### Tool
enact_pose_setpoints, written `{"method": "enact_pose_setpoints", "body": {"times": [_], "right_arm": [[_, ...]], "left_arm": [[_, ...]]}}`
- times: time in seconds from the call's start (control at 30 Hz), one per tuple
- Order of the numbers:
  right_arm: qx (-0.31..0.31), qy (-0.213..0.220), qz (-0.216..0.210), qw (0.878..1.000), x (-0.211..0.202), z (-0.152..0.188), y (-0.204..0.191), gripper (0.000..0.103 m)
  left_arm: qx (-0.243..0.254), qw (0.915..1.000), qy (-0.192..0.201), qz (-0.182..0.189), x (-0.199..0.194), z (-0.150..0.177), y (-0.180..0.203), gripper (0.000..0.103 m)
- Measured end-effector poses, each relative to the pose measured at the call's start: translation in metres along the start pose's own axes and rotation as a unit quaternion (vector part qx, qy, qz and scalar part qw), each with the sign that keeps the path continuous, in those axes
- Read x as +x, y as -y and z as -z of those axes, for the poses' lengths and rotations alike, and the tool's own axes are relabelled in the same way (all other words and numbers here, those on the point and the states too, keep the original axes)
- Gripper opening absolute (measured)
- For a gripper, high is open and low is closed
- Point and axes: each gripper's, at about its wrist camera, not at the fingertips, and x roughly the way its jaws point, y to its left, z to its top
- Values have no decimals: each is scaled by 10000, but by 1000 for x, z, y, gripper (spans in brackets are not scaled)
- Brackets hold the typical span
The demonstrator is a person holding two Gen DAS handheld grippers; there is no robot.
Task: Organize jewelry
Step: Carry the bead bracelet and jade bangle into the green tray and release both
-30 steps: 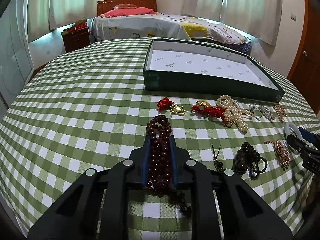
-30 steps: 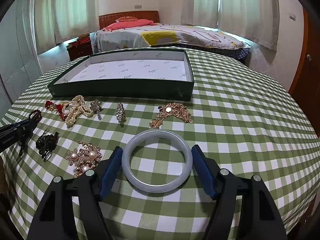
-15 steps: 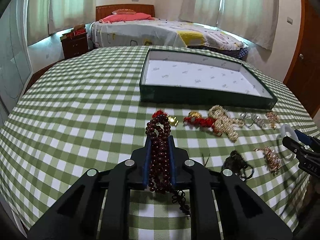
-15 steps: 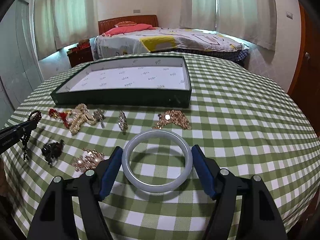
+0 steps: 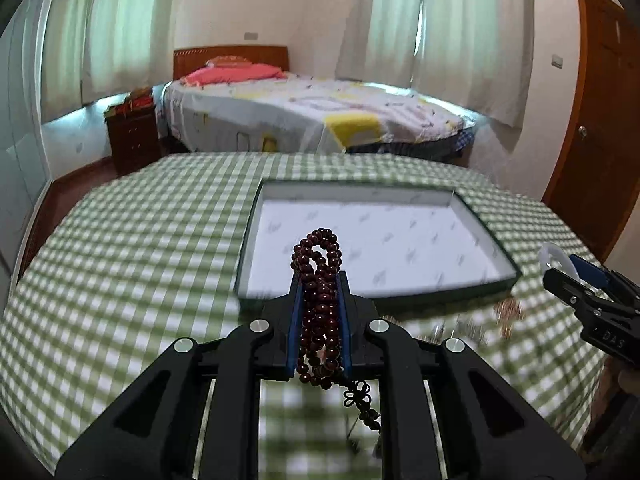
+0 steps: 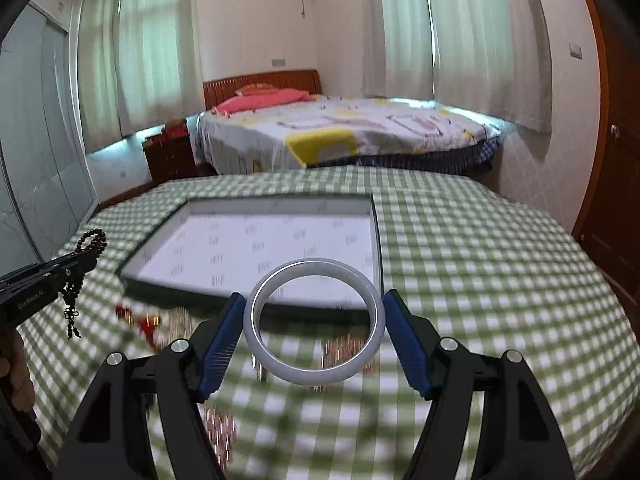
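Note:
My left gripper (image 5: 320,280) is shut on a dark red bead bracelet (image 5: 319,276), lifted above the checked table; its loops stick out past the tips and a knotted tail (image 5: 360,398) hangs below. My right gripper (image 6: 314,304) is shut on a pale jade bangle (image 6: 256,320), held flat between the blue pads, also raised off the table. Ahead of both lies the green jewelry box (image 5: 440,294) (image 6: 168,286) with a white printed lining, nothing in it. The left gripper (image 6: 86,258) shows at the left edge of the right wrist view, the right gripper (image 5: 560,276) at the right edge of the left.
Blurred jewelry pieces lie on the green checked tablecloth (image 6: 480,280) in front of the box: red and gold items (image 6: 140,322), a gold chain (image 6: 346,350), pearl clusters (image 6: 218,426). Behind the table stand a bed (image 5: 304,116), a nightstand and a brown door (image 5: 600,120).
Both grippers rose off the table with the bracelet and the bangle and moved toward the box, which now looks nearer. The loose jewelry slid down and under the fingers.

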Motion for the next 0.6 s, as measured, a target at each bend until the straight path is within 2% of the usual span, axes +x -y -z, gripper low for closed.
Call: {"method": "enact_pose_setpoints", "body": {"times": [0.13, 0.27, 0.4, 0.6], "right_arm": [[-61, 143, -29, 9999, 17, -23, 0, 69], [-93, 97, -86, 9999, 46, -42, -2, 69], [-62, -213, -174, 9996, 82, -44, -2, 69], [-80, -829, -230, 9963, 129, -30, 0, 69]], "left_arm": [[69, 9999, 116, 59, 24, -27, 7, 15], [30, 9999, -40, 92, 61, -44, 10, 15], [-124, 9988, -471, 103, 105, -42, 6, 15], [-228, 9950, -970, 24, 147, -31, -4, 15]]}}
